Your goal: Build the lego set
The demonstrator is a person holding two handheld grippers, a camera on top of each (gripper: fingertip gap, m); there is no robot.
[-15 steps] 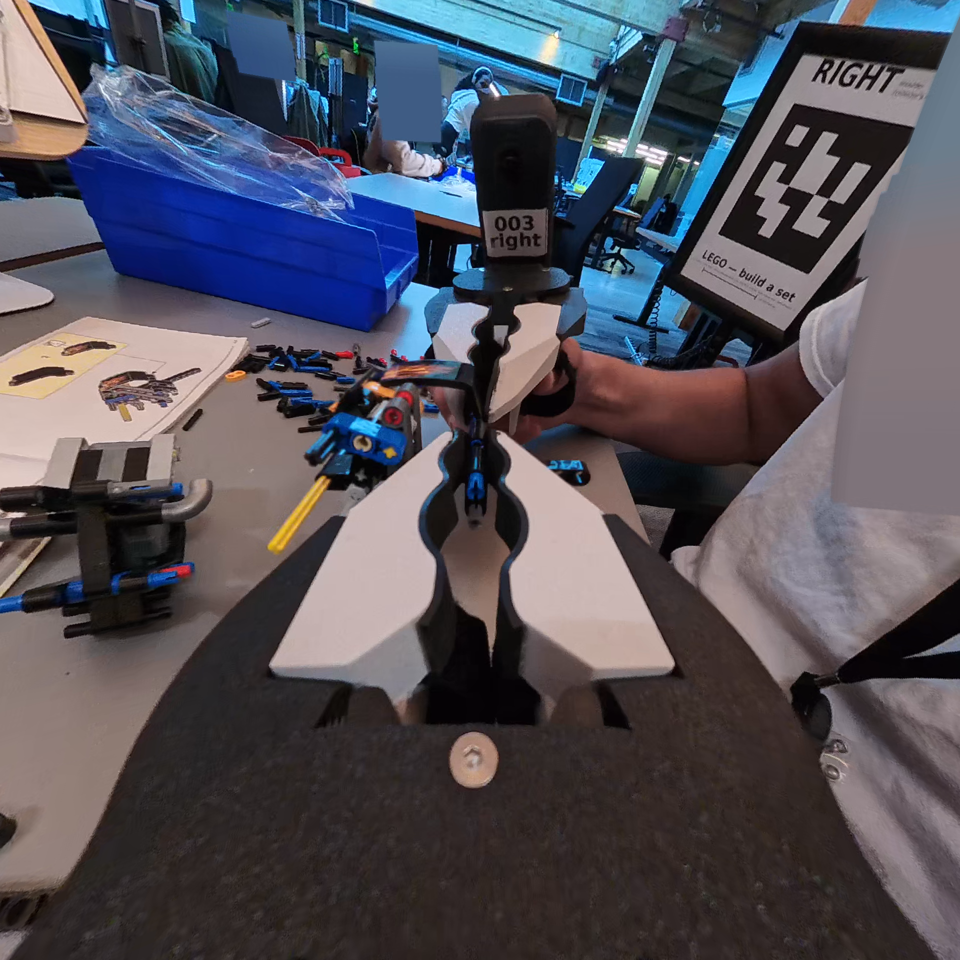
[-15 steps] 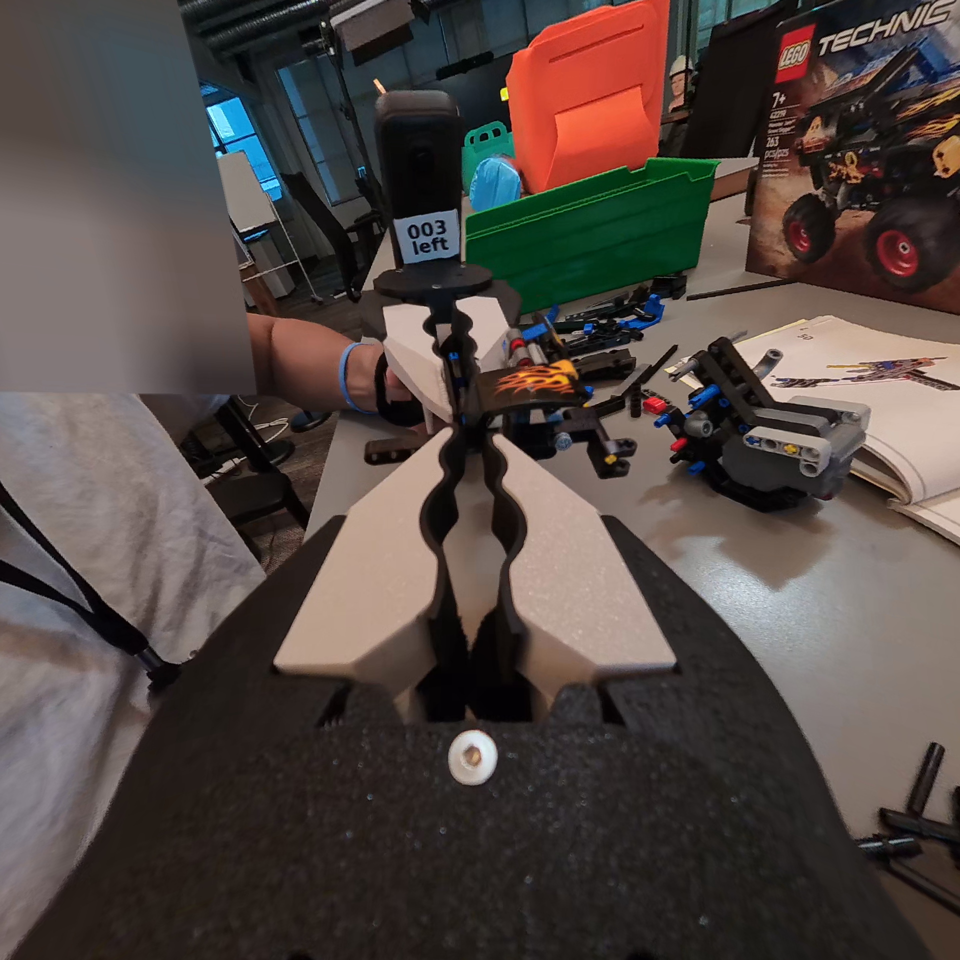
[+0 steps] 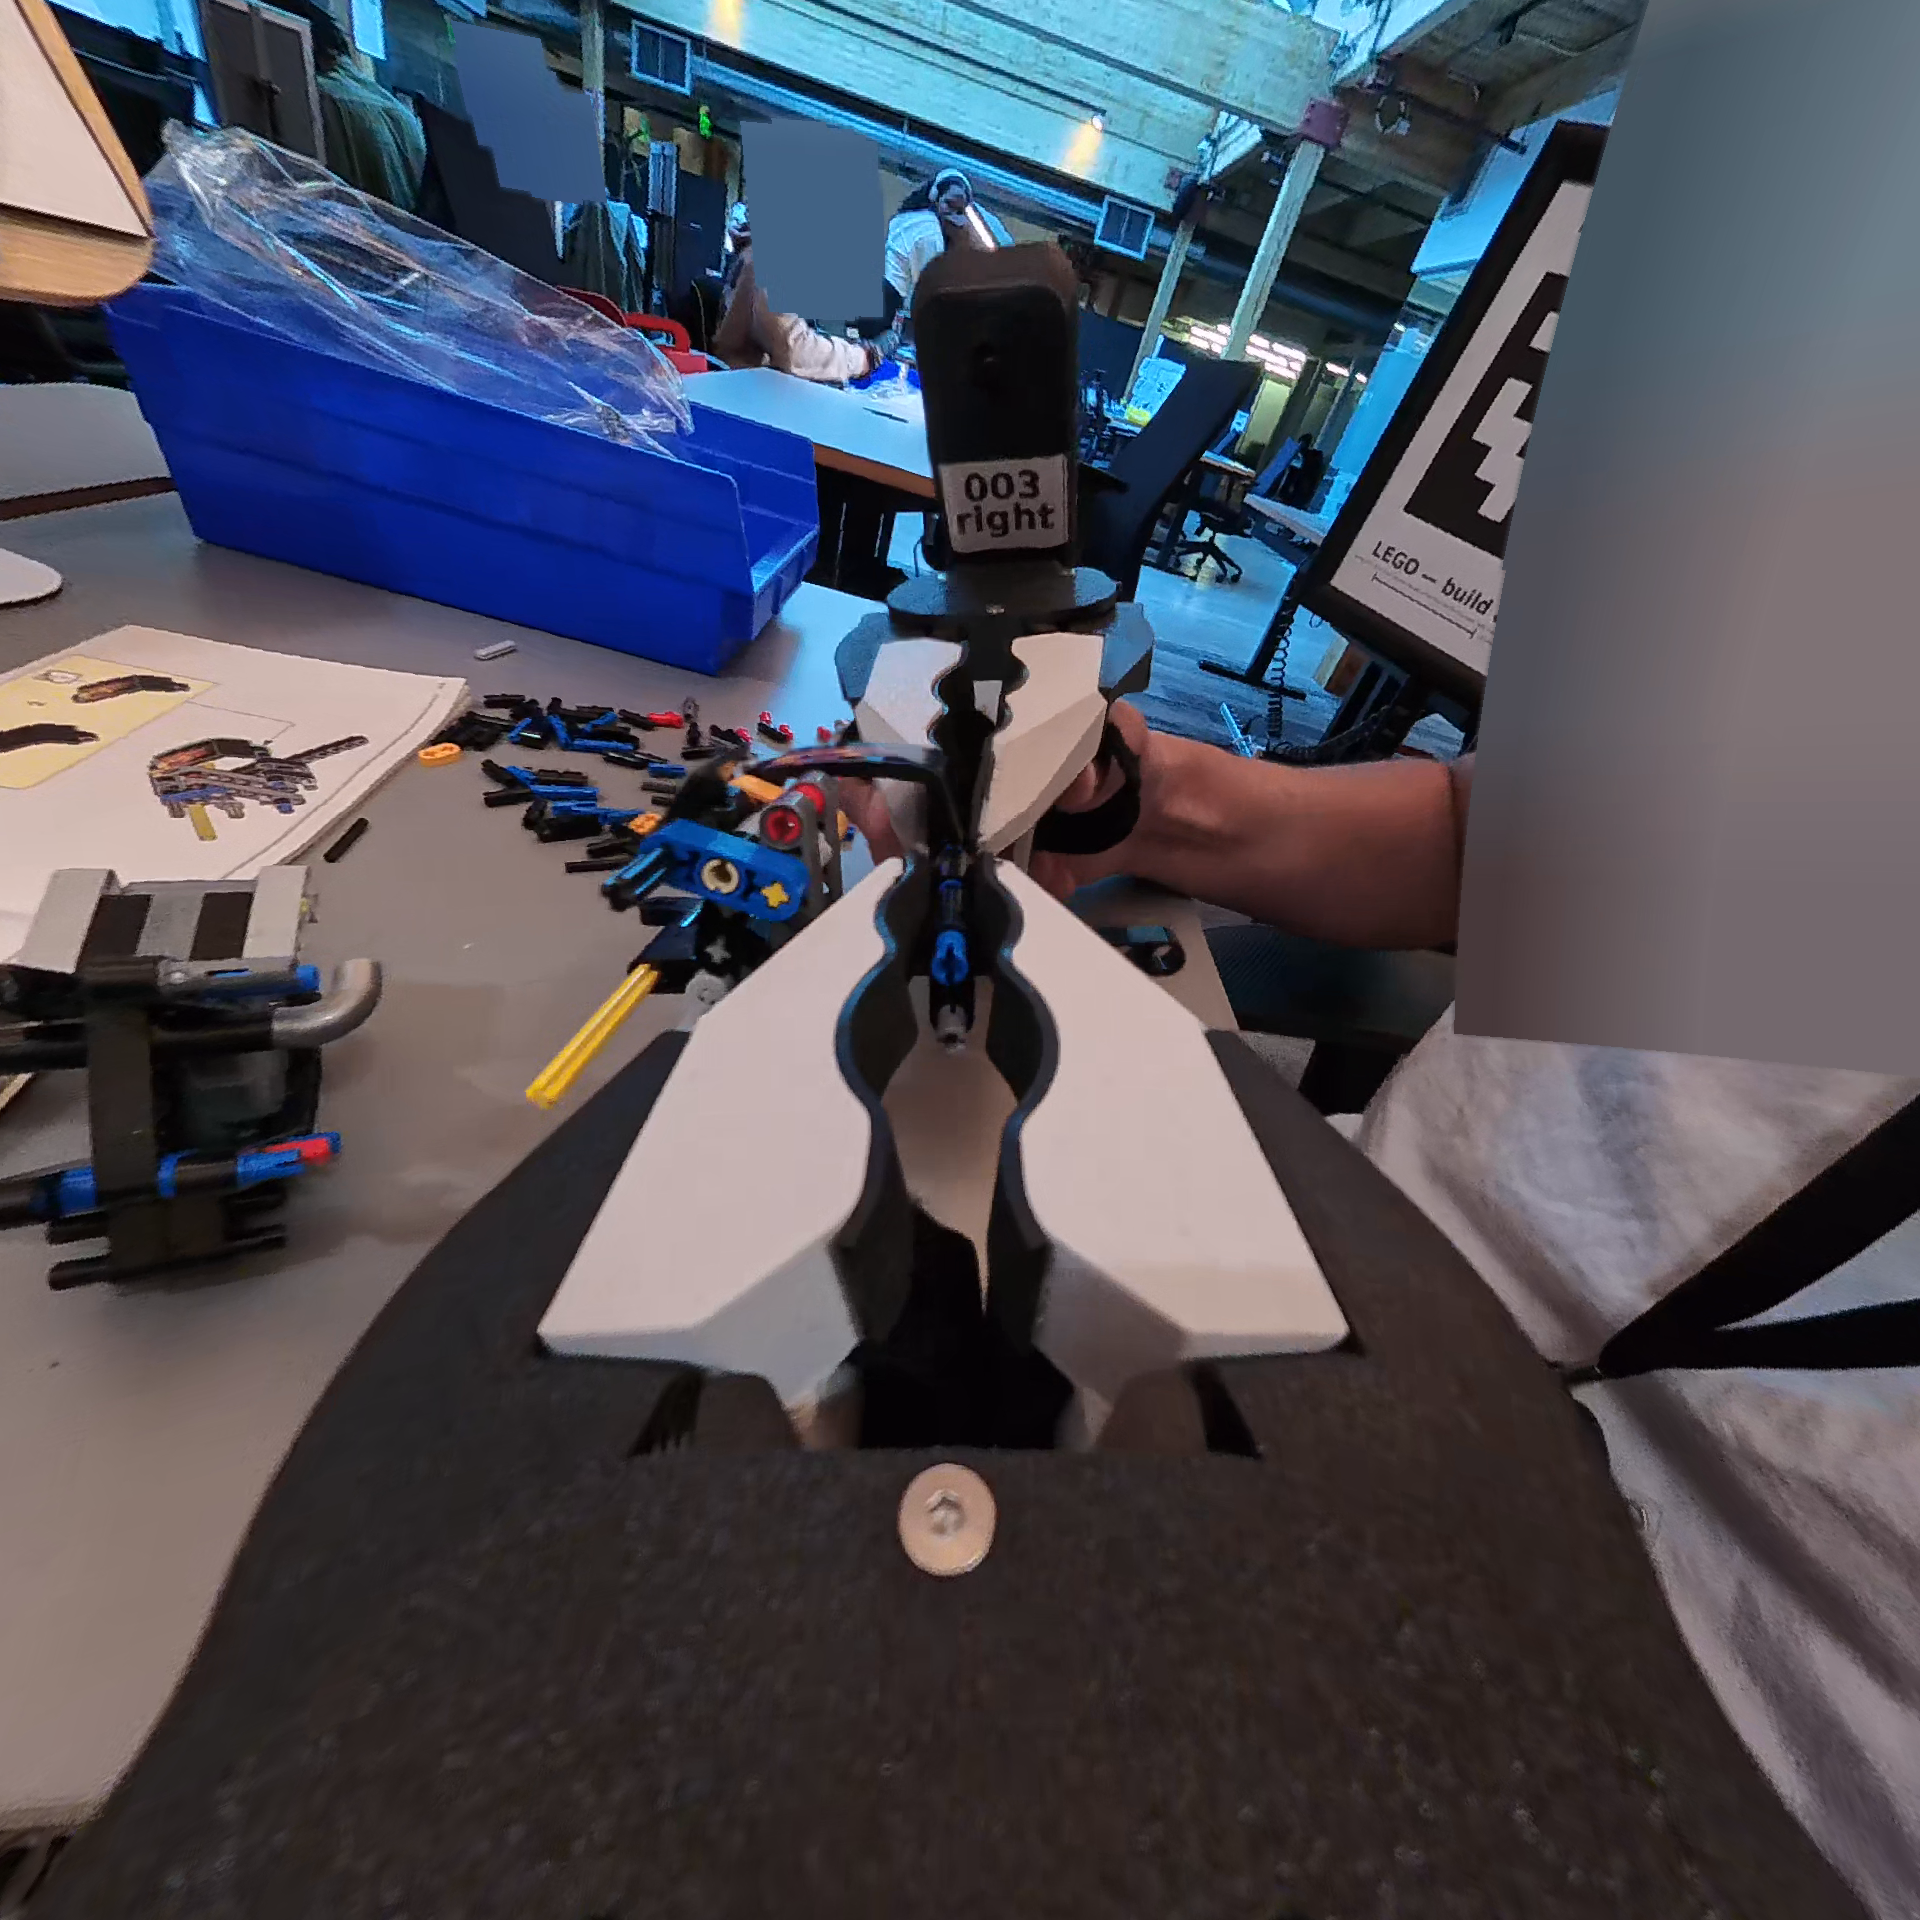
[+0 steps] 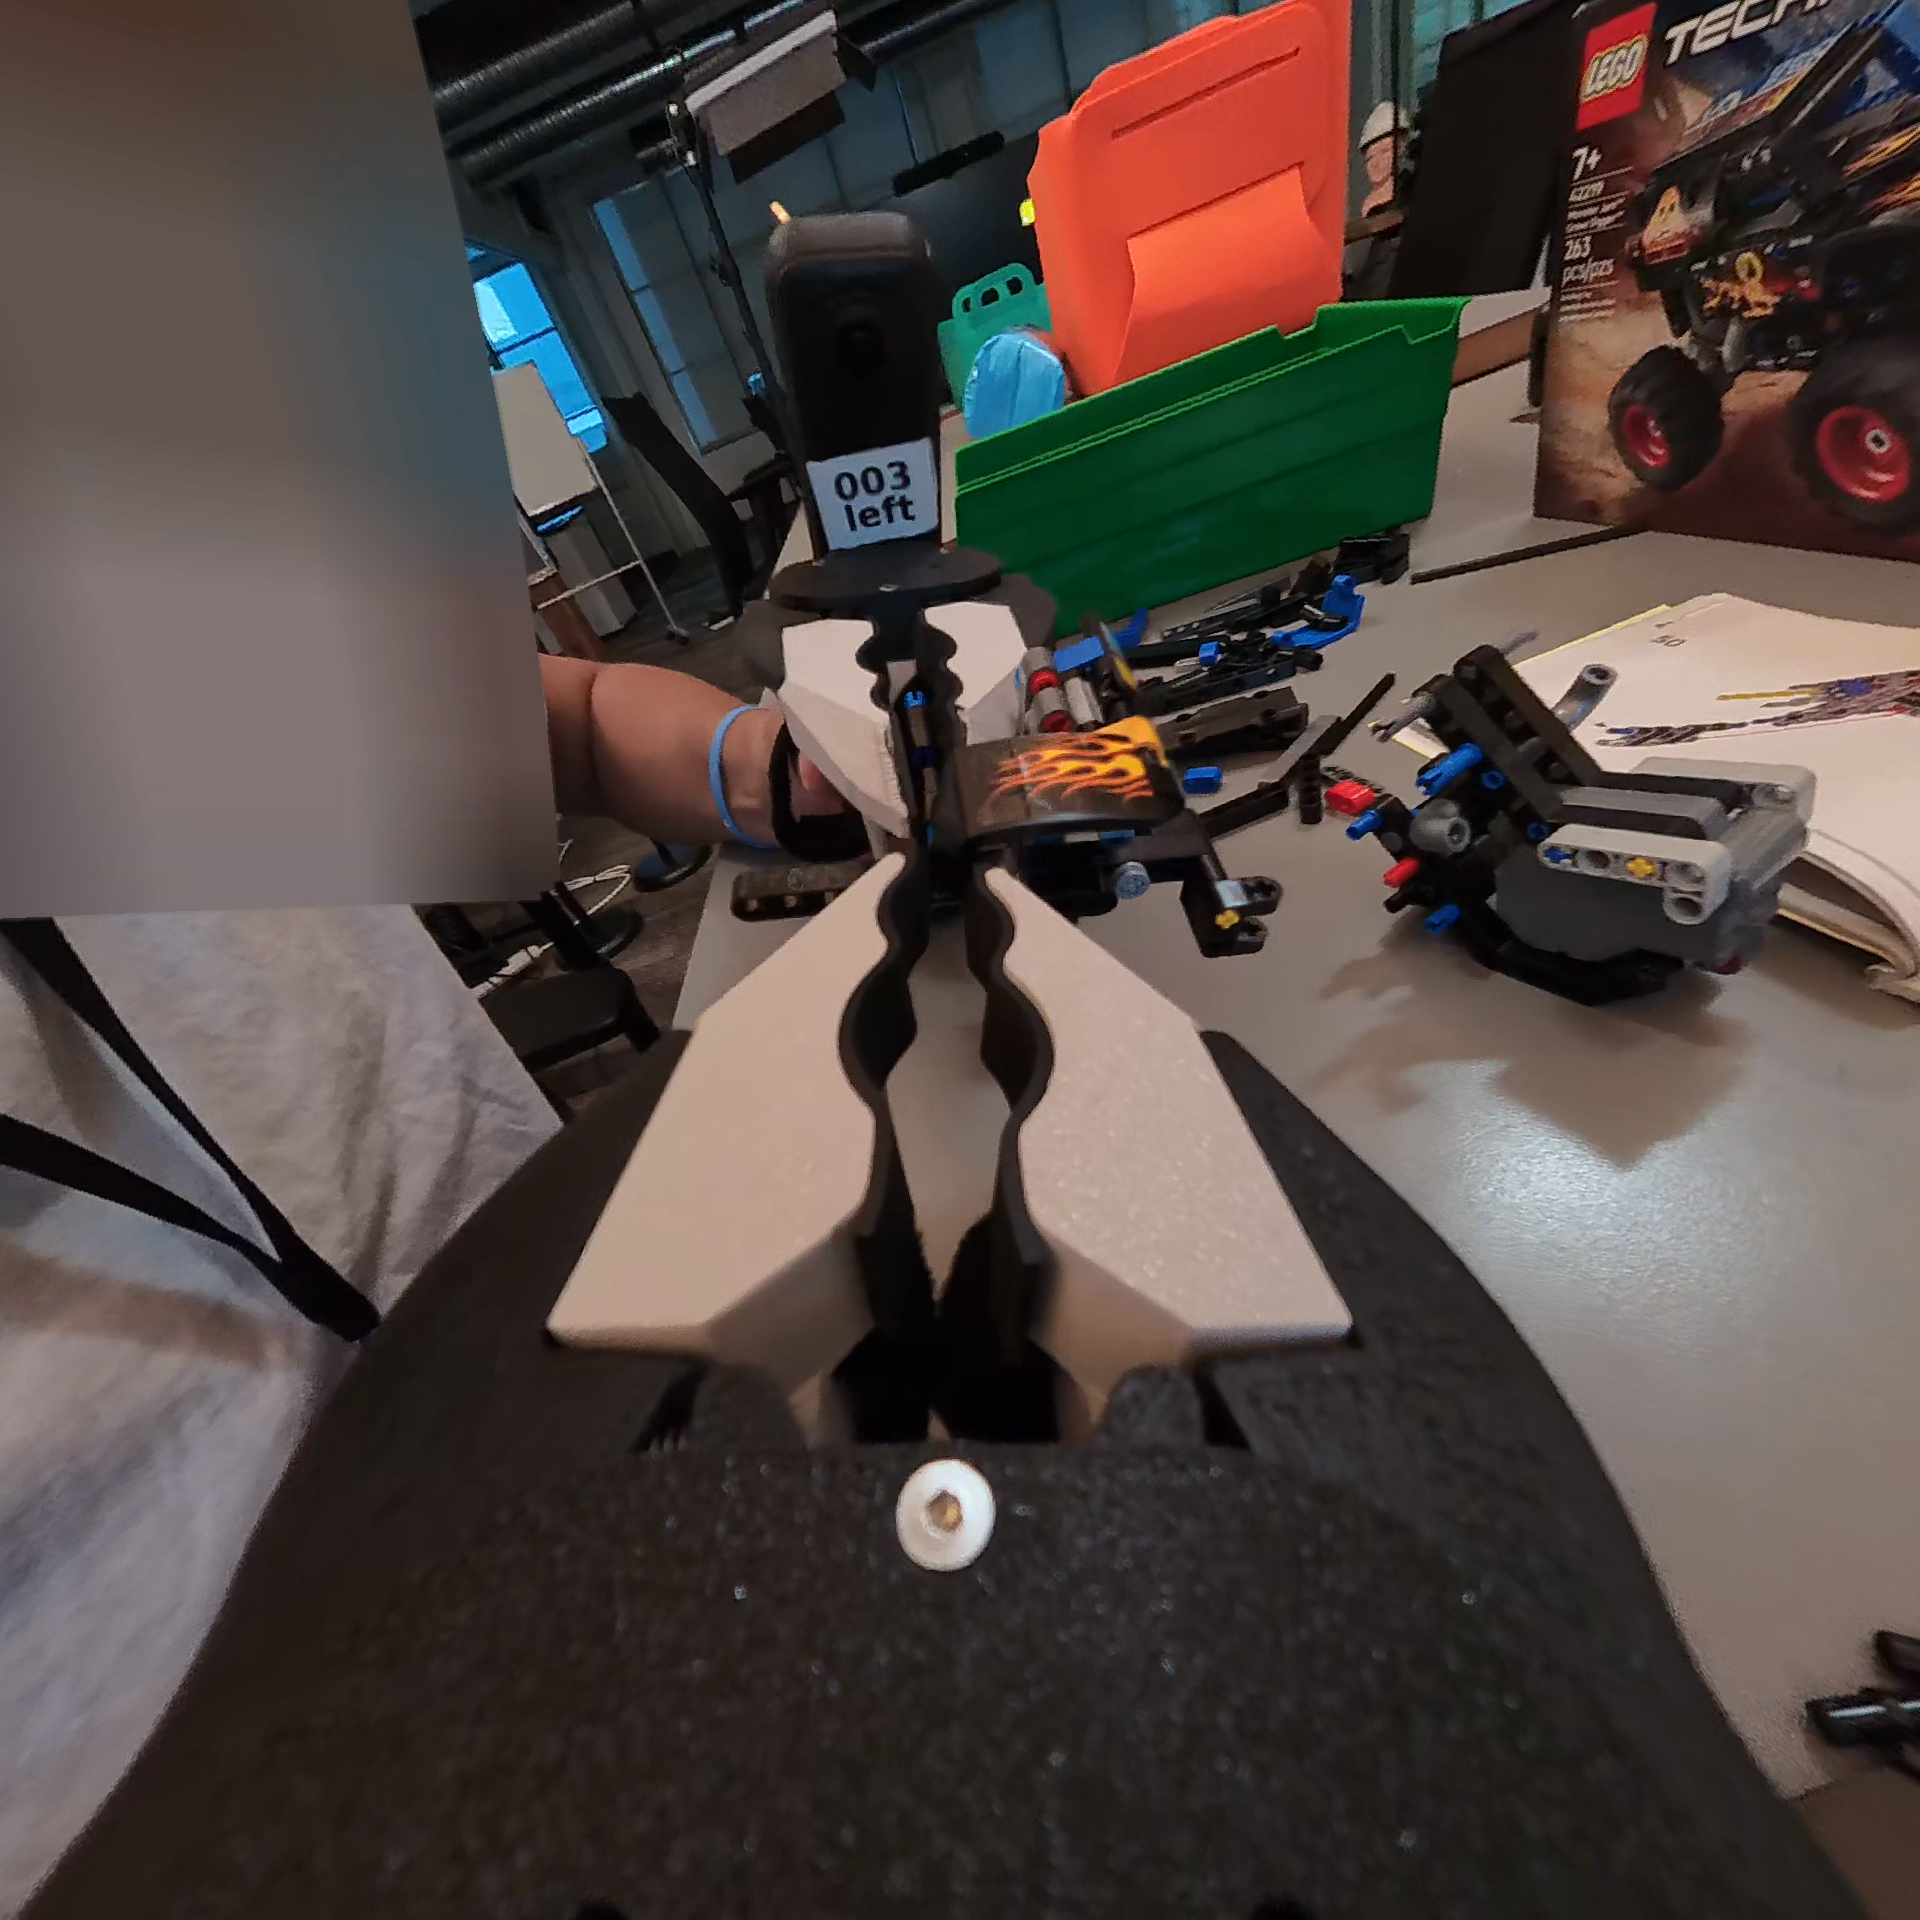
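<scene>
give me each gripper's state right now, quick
left gripper: shut on a thin black and blue pin piece.
right gripper: shut on the flame-decorated assembly.

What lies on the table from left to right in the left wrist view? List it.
Grey and black subassembly → instruction booklet → blue bin → flame-panel assembly → right claw, facing the camera.

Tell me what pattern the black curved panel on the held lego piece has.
Orange and yellow flames on the black panel, clearest in the right wrist view.
</scene>
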